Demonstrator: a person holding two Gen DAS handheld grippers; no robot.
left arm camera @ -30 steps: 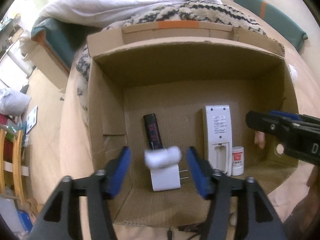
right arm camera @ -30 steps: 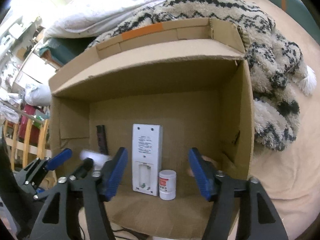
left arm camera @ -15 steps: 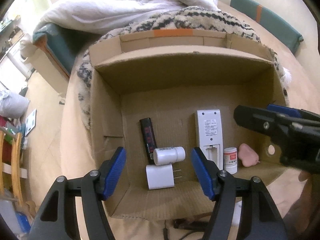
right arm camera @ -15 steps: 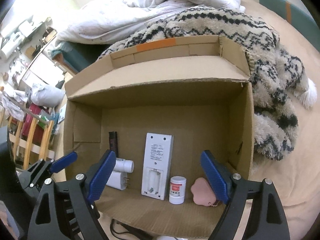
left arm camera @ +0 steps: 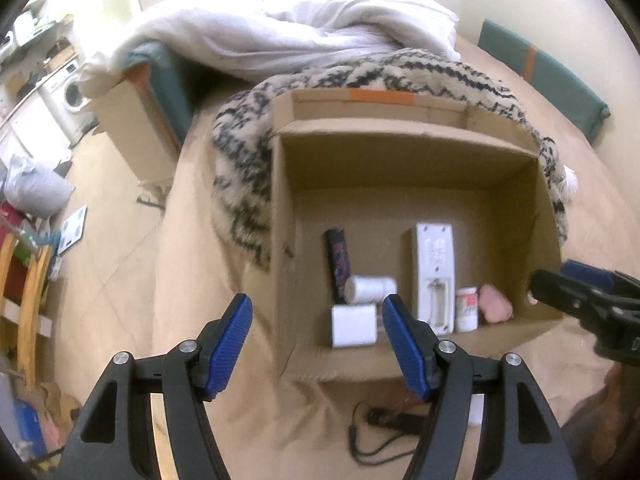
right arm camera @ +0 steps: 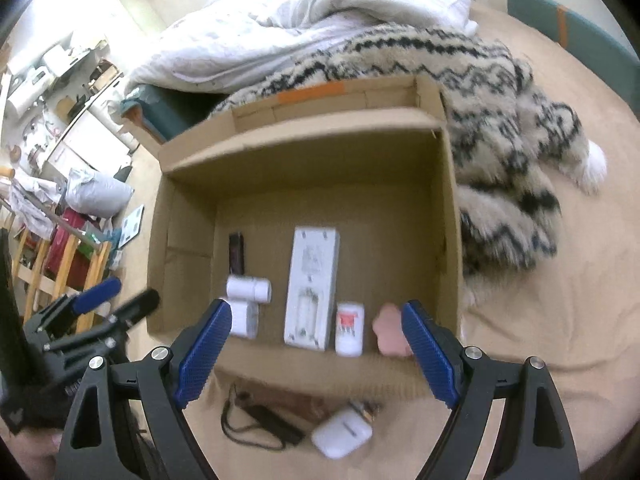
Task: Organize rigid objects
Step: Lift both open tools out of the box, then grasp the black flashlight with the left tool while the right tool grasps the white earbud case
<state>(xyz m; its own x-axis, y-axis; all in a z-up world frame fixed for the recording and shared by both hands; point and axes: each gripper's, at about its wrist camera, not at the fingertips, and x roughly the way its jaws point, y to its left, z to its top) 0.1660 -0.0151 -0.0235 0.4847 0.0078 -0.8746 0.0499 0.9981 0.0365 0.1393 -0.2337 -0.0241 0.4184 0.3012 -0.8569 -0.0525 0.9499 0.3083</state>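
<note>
An open cardboard box (left arm camera: 280,208) (right arm camera: 452,216) lies on the beige bed. Inside are a black lighter (left arm camera: 338,258) (right arm camera: 236,252), a white bottle (left arm camera: 370,290) (right arm camera: 248,290) lying on a white plug adapter (left arm camera: 354,326) (right arm camera: 244,320), a white remote (left arm camera: 434,272) (right arm camera: 314,280), a small white jar with a red label (left arm camera: 466,314) (right arm camera: 350,328) and a pink piece (left arm camera: 496,308) (right arm camera: 390,330). My left gripper (left arm camera: 318,346) is open and empty above the box's near left corner. My right gripper (right arm camera: 316,356) is open and empty above the near wall.
In front of the box lie a white earbud case (right arm camera: 342,432), a black corded device (right arm camera: 272,424) (left arm camera: 384,420) and a small metal piece (right arm camera: 366,408). A patterned fleece blanket (right arm camera: 500,152) and a white duvet (left arm camera: 288,36) lie behind the box. The floor and furniture are at left.
The white bottle left my left gripper and lies on the adapter in the box. The pink piece now lies beside the jar. Both grippers have pulled up and back from the box.
</note>
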